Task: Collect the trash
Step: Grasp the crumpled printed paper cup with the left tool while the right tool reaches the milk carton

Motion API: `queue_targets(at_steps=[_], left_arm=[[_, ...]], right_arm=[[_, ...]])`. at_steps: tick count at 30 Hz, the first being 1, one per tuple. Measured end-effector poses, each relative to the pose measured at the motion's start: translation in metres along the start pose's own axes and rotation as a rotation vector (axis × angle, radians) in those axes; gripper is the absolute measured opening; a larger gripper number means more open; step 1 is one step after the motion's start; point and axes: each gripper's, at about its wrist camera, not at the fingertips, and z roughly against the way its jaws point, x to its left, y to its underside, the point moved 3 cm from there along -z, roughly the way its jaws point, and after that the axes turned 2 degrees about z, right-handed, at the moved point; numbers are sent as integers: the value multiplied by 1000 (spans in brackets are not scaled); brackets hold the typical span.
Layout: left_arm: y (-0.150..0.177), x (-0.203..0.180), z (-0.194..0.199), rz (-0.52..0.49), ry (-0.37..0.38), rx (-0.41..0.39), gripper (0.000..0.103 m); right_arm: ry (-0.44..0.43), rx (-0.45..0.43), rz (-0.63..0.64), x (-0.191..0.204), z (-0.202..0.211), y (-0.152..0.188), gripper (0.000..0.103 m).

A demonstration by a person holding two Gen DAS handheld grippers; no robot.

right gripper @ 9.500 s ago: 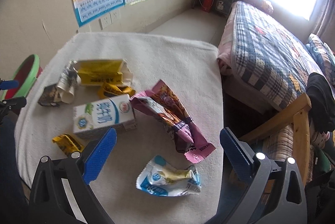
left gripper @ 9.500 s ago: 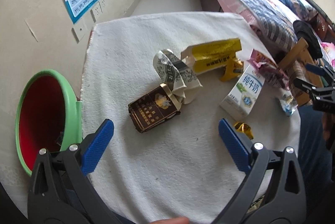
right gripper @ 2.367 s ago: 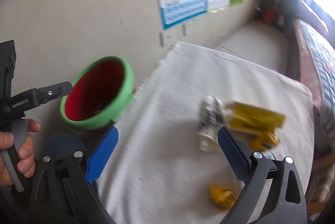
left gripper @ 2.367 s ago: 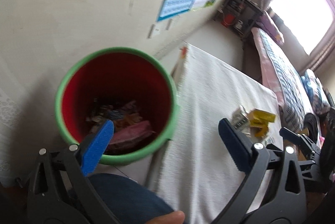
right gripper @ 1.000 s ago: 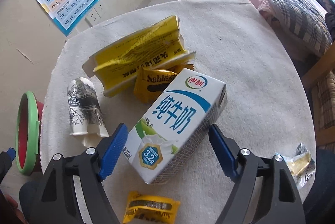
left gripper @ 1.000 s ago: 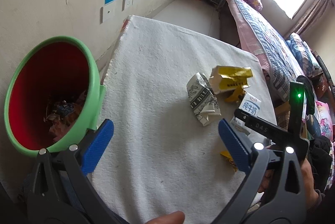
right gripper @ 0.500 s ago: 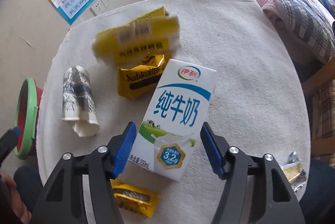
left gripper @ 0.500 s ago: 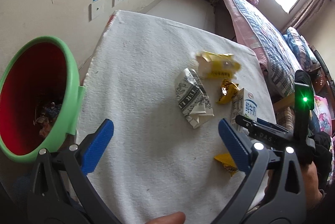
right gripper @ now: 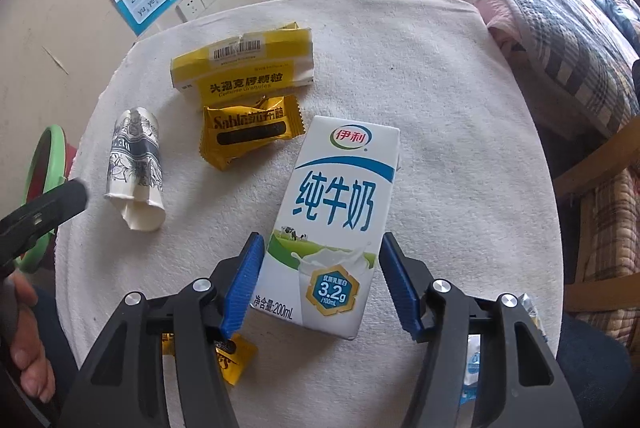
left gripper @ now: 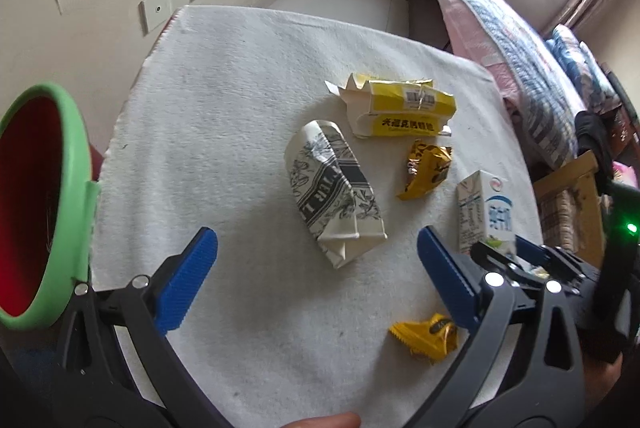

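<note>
A white and blue milk carton [right gripper: 340, 212] lies on the towel-covered table [right gripper: 440, 88], and my right gripper [right gripper: 320, 256] is shut on its lower end, one blue pad pressing each side. My left gripper [left gripper: 316, 240] hangs open over the table, with a crumpled black-and-white paper cup [left gripper: 332, 188] just ahead of its fingers and untouched. Beyond the cup lie a torn yellow box [left gripper: 404, 108] and a yellow snack wrapper [left gripper: 426, 168]. A small yellow wrapper [left gripper: 424, 336] rests near the right finger. The green bin [left gripper: 80, 188] with a red inside stands at the left.
A bed [left gripper: 500, 28] with a plaid cover runs along the far right, and a wooden chair [right gripper: 600, 168] sits beside the table. A blue-white wrapper [right gripper: 476, 360] lies behind my right gripper's arm. Posters and sockets are on the wall behind the table.
My right jaws have closed onto the milk carton, which turned more upright in view. My left gripper has swung from the bin toward the paper cup and come lower.
</note>
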Motion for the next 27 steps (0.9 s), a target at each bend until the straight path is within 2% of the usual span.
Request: queue_targets(at_steps=[3,6,8,9,11,12,13,14,19,27], left_arm=[[-4,-4,-13,-3,-21,13,97],[-7,-5,-23,5,-31,27,85],[-8,-2,-29,22,-36,43,61],[-8,-1,-31,31,-32,53,56],[-8,2,-36,47,-19,74,36],[-8,4,-37,53,-9,84,30],[-8,5,-38,56,-3,90,20],[-7,7,-38,64,11,92,17],[-3,11,-30,77,38,73,16],[2,20,4,67,13,17,16]], right_arm=[[-6,-5,4,0,0,-2,58],[-12,-8,10,-1,1,-2,58],[-21,-6,15,0,0,-1,58],[-21,-6,17,0,0,0,58],[-22,-5,19,0,-1,1,58],[-24,-7,18,0,-1,1,58],[-25,-8,18,0,-1,2,58],[-27,-9,17,0,-1,1,58],[-31,-14,18,-2,-1,2,58],[-32,-60,53,7,17,-1,57]])
